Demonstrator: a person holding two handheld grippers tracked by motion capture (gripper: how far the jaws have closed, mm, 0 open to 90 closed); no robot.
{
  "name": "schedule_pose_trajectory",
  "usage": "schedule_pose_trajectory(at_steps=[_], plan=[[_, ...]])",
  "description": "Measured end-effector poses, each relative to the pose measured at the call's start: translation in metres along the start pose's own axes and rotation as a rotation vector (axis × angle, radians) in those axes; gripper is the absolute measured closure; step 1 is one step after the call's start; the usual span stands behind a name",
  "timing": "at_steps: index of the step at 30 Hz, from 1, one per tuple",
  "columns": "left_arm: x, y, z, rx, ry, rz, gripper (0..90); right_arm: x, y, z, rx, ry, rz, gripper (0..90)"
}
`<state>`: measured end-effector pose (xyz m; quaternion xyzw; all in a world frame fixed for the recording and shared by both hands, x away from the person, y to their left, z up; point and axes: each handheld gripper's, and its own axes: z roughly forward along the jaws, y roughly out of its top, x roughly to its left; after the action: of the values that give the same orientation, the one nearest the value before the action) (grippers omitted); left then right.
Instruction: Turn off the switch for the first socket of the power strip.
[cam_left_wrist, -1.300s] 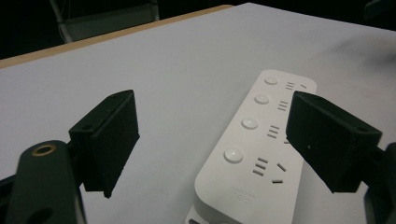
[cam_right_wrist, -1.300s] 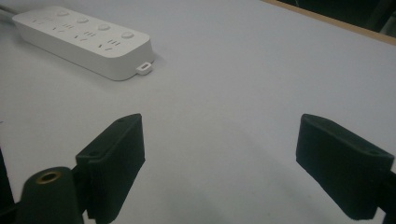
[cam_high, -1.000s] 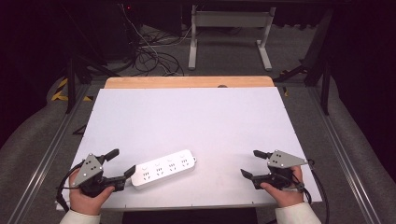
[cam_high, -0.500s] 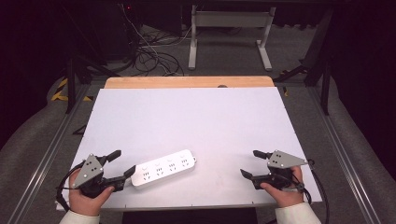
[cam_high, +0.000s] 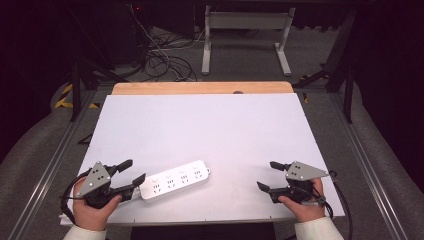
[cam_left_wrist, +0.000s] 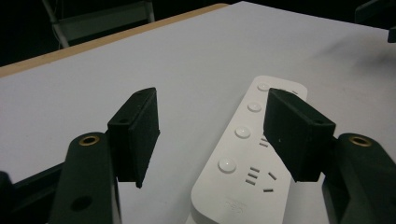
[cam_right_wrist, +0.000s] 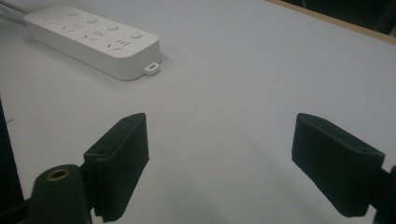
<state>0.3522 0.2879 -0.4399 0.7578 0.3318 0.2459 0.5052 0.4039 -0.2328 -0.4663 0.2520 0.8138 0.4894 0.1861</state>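
Your left claw (cam_left_wrist: 212, 135) has just been closing, jaws apart astride the power strip's (cam_high: 174, 179) near end; rigid, smooth, light — pinch its sides. Right claw (cam_high: 267, 176) apart.

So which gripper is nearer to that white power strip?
The left gripper. Its jaws, just closing, sit at the power strip's near end, not gripping. The right gripper is open, apart across bare table.

Lab or test-rig room, not a home: white sheet-covered surface (cam_high: 210, 130) with wood edge, metal rails (cam_high: 50, 165) along both sides, loose cable tangle (cam_high: 165, 62) on grey floor, white metal desk frame (cam_high: 245, 35) behind, yellow-black hazard tape (cam_high: 64, 96), dark surroundings.
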Motion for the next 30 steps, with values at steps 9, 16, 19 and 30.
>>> schedule_pose_trajectory(at_steps=[9,16,19,30], plan=[[-0.001,0.013,0.007,0.021,-0.007,-0.007,40.9,0.001,0.001,0.0,-0.007,0.013,-0.006,22.1],[-0.002,0.024,0.018,0.035,-0.034,0.013,42.6,0.001,0.001,0.0,-0.011,0.016,-0.005,22.5],[-0.005,0.028,0.023,0.037,-0.045,0.011,42.6,0.001,0.0,0.0,-0.01,0.017,-0.005,22.4],[-0.01,0.046,0.039,0.079,-0.075,0.04,42.6,0.001,0.0,0.002,-0.002,0.027,-0.005,22.4]])
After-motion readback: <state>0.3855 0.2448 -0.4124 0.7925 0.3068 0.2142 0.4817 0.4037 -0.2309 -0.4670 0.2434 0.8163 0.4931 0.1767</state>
